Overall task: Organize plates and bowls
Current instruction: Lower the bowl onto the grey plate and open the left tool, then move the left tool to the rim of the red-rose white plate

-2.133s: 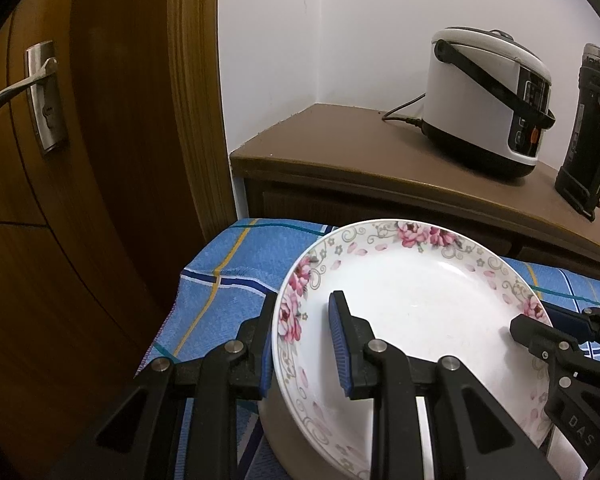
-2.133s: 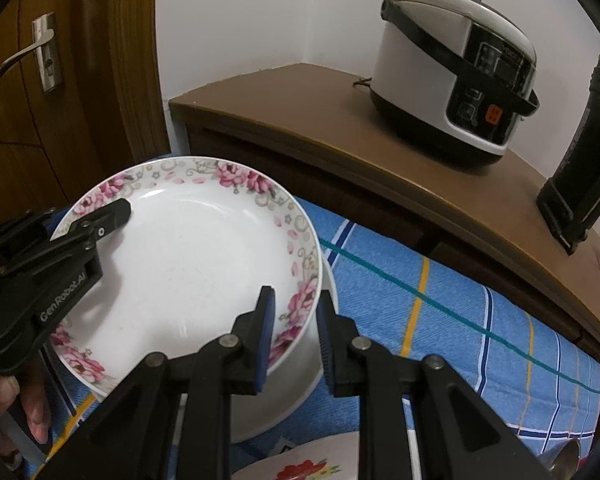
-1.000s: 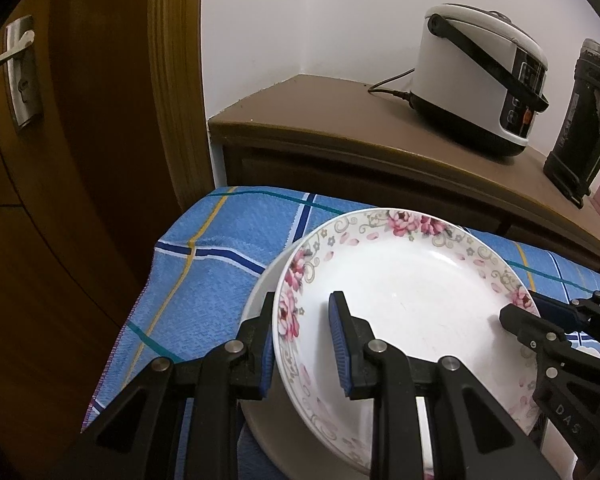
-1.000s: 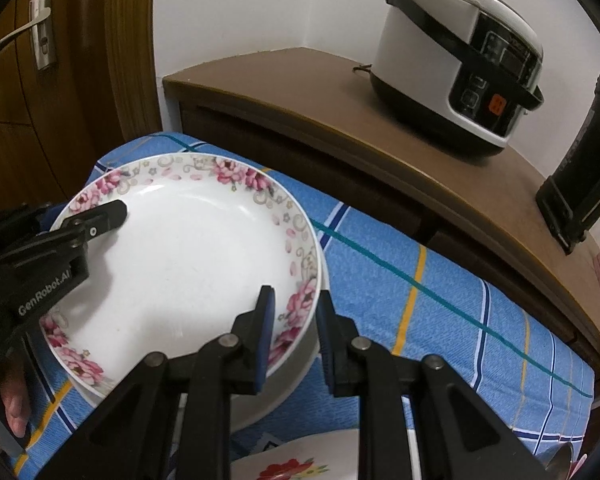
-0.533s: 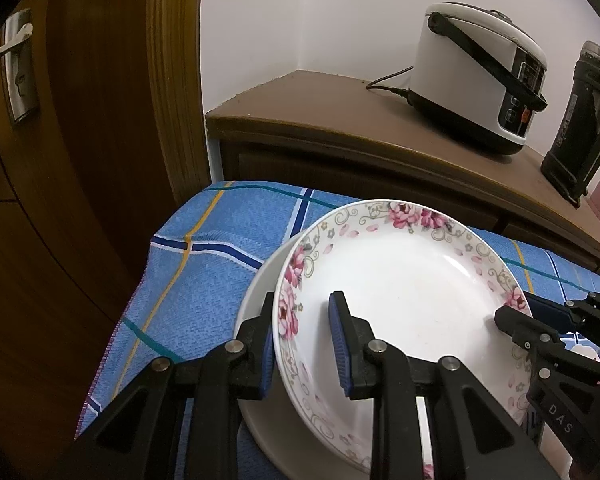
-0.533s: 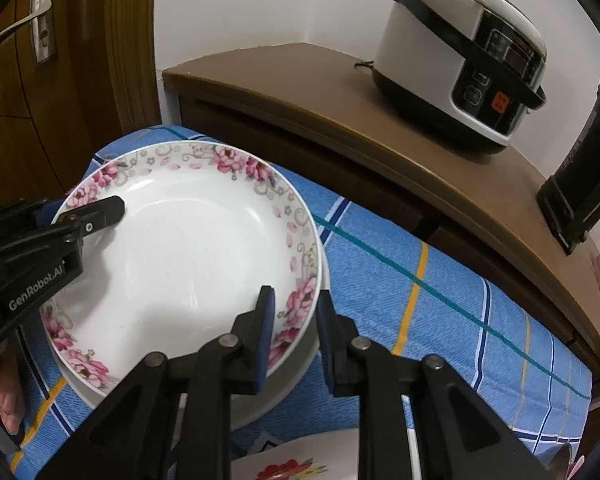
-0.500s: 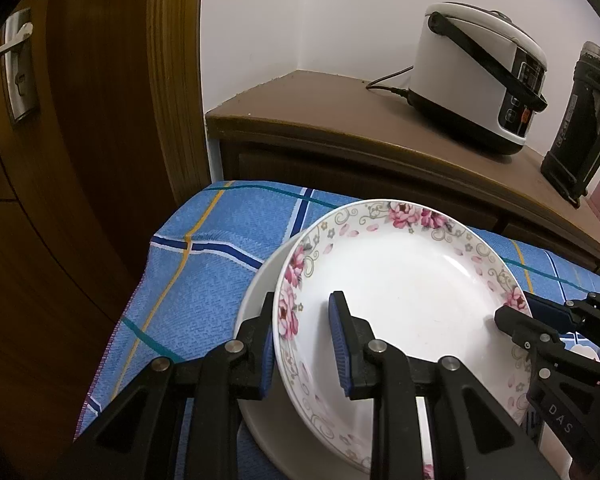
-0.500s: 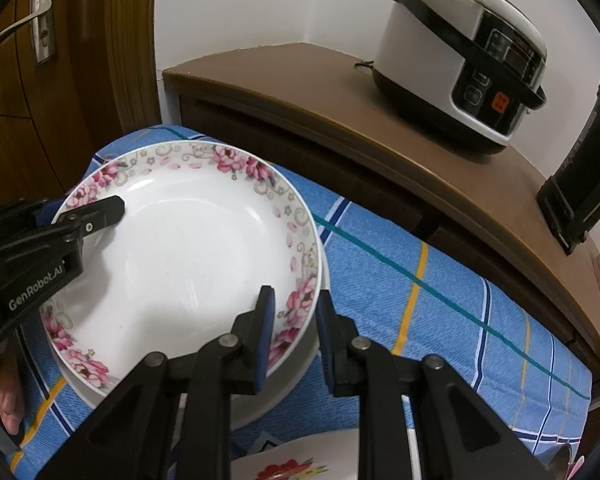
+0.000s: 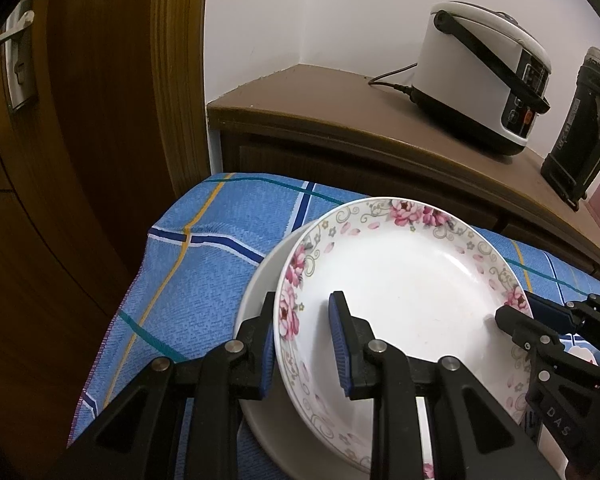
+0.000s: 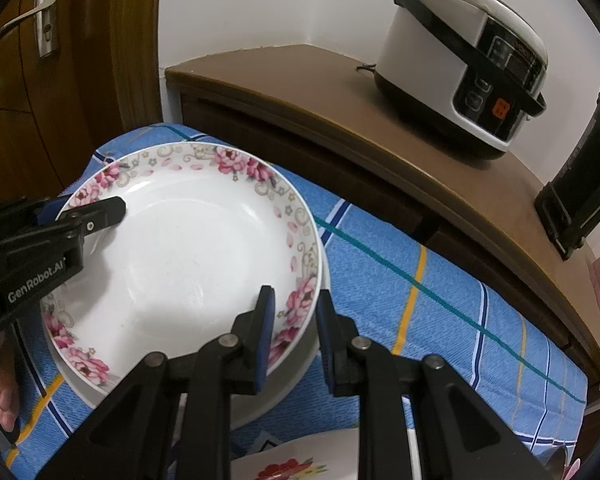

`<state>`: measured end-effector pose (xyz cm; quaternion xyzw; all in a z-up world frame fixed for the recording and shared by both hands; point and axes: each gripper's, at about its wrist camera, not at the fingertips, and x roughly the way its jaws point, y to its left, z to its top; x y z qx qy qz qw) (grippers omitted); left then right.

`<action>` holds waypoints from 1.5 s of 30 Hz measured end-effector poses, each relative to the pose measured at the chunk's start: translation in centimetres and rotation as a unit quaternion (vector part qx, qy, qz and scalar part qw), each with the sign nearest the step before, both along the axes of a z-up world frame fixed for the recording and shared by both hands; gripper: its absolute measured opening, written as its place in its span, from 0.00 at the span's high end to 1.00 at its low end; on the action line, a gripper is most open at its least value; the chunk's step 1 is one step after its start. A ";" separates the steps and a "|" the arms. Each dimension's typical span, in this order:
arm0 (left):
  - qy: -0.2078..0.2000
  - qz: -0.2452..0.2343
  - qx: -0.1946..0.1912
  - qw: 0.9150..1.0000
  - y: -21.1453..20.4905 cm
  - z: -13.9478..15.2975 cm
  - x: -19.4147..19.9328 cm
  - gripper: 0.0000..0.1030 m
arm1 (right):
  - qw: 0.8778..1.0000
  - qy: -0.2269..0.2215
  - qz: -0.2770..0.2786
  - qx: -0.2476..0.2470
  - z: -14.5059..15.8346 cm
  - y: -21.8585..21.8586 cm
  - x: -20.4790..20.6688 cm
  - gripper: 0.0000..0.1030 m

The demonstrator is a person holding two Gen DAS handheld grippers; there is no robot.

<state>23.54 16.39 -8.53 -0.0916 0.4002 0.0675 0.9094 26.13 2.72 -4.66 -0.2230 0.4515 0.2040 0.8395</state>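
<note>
A deep white plate (image 9: pixel 404 296) with pink flowers and gold scrolls round its rim sits nested on a plain white plate (image 9: pixel 260 280), slightly tilted. The lower plate's rim shows at nine o'clock and at six. A third plate (image 10: pixel 296 466), red-flowered, peeks in at six o'clock in the right view.

Both tools (image 9: pixel 304 344) on floral plate (image 9: pixel 404 280)

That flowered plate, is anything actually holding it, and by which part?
Yes. Both tools clamp the flowered plate by its rim: the left tool on one edge, the right tool on the opposite edge.
</note>
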 end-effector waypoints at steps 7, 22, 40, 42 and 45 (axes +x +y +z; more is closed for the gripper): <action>-0.012 0.005 0.013 1.000 -0.2 0.5 -0.6 0.61 | 1.000 0.014 -0.003 0.024 -0.2 -0.5 -0.3 0.67; -0.085 0.028 0.047 0.995 -0.5 2.8 -2.7 0.35 | 0.990 -0.031 -0.087 0.105 4.0 -12.6 -7.7 0.60; -0.080 -0.115 0.016 0.990 -11.1 2.7 -9.8 0.35 | 0.989 -0.020 -0.123 0.083 3.3 -19.4 -13.9 0.60; -0.071 -0.133 0.000 0.989 -11.4 2.4 -9.7 0.35 | 0.989 -0.013 -0.121 0.081 2.8 -19.5 -13.9 0.62; -0.061 -0.155 -0.013 0.986 -11.8 2.1 -9.5 0.35 | 0.989 -0.006 -0.122 0.088 2.3 -19.6 -13.8 0.62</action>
